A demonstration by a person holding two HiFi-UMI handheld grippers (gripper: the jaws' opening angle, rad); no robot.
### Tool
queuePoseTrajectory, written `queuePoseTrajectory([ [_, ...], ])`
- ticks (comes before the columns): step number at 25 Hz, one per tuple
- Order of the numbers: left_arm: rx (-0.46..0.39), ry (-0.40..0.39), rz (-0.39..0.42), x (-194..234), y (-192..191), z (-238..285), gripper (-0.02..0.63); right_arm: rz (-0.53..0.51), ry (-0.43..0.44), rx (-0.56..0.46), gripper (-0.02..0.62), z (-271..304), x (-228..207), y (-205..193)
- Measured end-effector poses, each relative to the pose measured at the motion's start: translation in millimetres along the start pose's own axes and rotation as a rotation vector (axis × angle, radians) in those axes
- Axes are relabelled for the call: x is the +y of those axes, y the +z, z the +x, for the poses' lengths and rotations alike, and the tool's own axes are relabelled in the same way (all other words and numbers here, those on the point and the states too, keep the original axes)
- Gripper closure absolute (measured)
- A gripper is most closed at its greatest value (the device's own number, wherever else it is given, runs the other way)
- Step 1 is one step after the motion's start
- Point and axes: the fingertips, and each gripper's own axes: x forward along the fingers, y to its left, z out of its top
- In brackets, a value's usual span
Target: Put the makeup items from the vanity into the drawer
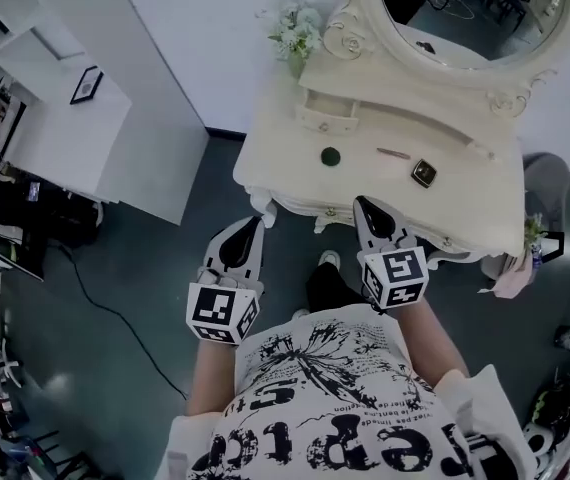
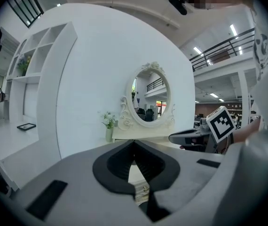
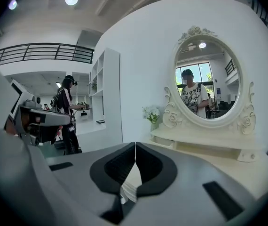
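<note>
- Head view: upper middle, the counter (image 1: 470, 196) carries a round green pot (image 1: 330, 156), a thin pink stick (image 1: 393, 153) and a square compact (image 1: 424, 173). Its small drawer (image 1: 328, 121) is closed.
- Left gripper view: left gripper (image 2: 134, 143), bottom centre, jaws together, empty.
- Right gripper view: right gripper (image 3: 135, 147) likewise closed on nothing. At centre, a vase (image 3: 153, 126) holds white flowers (image 3: 151, 113).

Head view steeply down over vanity (image 1: 295, 158); gripper views level, near, facing mirror (image 3: 207, 81) (all share vanity).

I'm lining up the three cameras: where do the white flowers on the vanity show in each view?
Head view: flowers top centre, left of the mirror.
Left gripper view: flowers mid-left, beside the mirror.
Right gripper view: flowers near centre, left of the mirror.
Shared landmark: the oval mirror.
</note>
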Motion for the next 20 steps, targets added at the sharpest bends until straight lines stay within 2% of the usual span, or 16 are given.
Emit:
queuePoseTrajectory([
  [6,0.02,-0.002,0.014,22,18,80,0.586,-0.002,0.023,0.008,0.577,67,-53,24],
  [10,0.027,0.011,0.004,32,26,133,0.586,0.0,0.044,0.033,0.577,102,-88,27],
  [16,0.065,0.006,0.016,36,19,193,0.586,0.073,0.104,0.117,0.577,142,-118,6],
  [20,0.099,-0.035,0.008,35,10,217,0.586,0.112,0.096,0.192,0.577,156,-126,-17],
])
